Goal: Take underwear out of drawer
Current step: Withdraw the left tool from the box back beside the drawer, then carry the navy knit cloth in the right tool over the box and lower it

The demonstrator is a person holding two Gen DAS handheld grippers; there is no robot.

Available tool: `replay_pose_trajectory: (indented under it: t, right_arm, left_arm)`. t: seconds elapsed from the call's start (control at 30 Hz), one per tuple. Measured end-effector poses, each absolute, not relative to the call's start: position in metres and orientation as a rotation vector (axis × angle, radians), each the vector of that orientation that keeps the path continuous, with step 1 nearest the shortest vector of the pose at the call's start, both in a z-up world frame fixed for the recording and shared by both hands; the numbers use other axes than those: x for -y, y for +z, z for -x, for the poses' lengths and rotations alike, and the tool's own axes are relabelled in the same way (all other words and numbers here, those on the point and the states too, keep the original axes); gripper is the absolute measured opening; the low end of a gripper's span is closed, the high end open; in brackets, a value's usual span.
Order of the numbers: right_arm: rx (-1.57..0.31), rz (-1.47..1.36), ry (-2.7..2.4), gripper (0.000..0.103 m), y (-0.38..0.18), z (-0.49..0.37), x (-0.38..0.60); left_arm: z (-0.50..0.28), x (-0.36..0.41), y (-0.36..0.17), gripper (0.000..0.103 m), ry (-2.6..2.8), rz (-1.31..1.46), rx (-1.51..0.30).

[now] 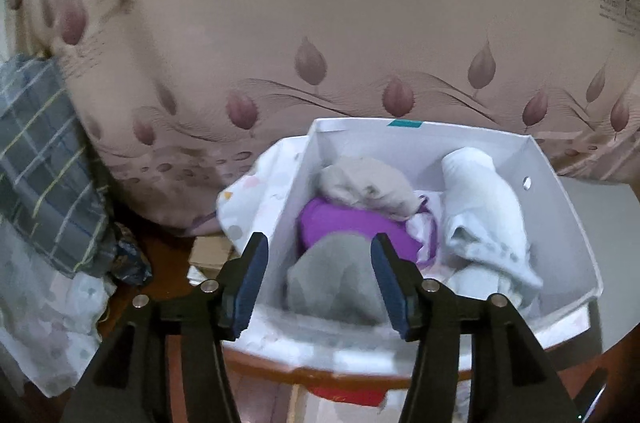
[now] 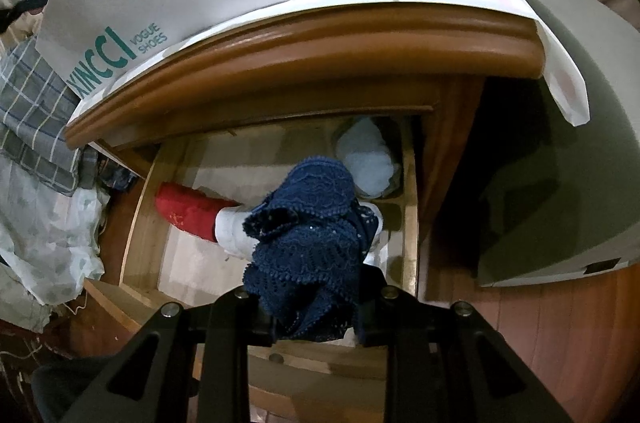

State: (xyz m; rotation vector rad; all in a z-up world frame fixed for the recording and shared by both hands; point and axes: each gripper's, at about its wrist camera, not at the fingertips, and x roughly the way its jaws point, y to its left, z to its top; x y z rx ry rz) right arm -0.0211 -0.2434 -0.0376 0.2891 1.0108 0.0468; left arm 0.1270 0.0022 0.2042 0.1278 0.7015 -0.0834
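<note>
1. The right gripper (image 2: pixel 316 307) has its fingers pinching navy lace underwear (image 2: pixel 312 243), which hangs bunched just above the open drawer (image 2: pixel 140 207).
2. Under it in the drawer lie a red-and-white sock (image 2: pixel 196 213) and, further back, a pale blue rolled garment (image 2: pixel 370 163). The dangling lace could snag the drawer's front edge or drag the sock out with it if lifted carelessly; a shallow pinch could let it slip.
3. The left gripper (image 1: pixel 320 283) hovers with fingers spread, holding nothing, over a white box (image 1: pixel 568 223) that sits on the tabletop and holds folded garments, with the grey garment (image 1: pixel 336 279) nearest.
4. Beyond hangs a floral curtain (image 1: pixel 280 43).
</note>
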Motion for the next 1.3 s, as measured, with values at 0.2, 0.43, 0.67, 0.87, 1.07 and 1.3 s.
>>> replay_pose_trajectory:
  t: [0.2, 0.43, 0.67, 0.87, 1.07, 1.3]
  right_arm:
    - [-0.993, -0.288, 0.037, 0.026, -0.037, 0.023, 0.245]
    - [-0.945, -0.307, 0.058, 0.026, -0.032, 0.023, 0.242]
    - [-0.884, -0.273, 0.090, 0.026, -0.030, 0.031, 0.237]
    - [-0.850, -0.240, 0.025, 0.026, -0.025, 0.028, 0.236]
    - [-0.856, -0.208, 0.004, 0.026, -0.008, 0.040, 0.234]
    - [-0.781, -0.149, -0.022, 0.026, 0.064, 0.057, 0.245]
  left_arm:
    - [-0.072, -0.038, 0.168, 0.063, 0.036, -0.115, -0.626]
    - [-0.048, -0.055, 0.096, 0.065, 0.116, -0.085, -0.686]
    - [-0.050, -0.058, 0.048, 0.065, 0.088, -0.105, -0.774]
    - [-0.054, -0.072, 0.045, 0.070, 0.144, -0.094, -0.775]
    - [-0.059, -0.089, 0.045, 0.072, 0.152, -0.015, -0.804]
    - [-0.059, -0.092, 0.044, 0.074, 0.152, -0.006, -0.822]
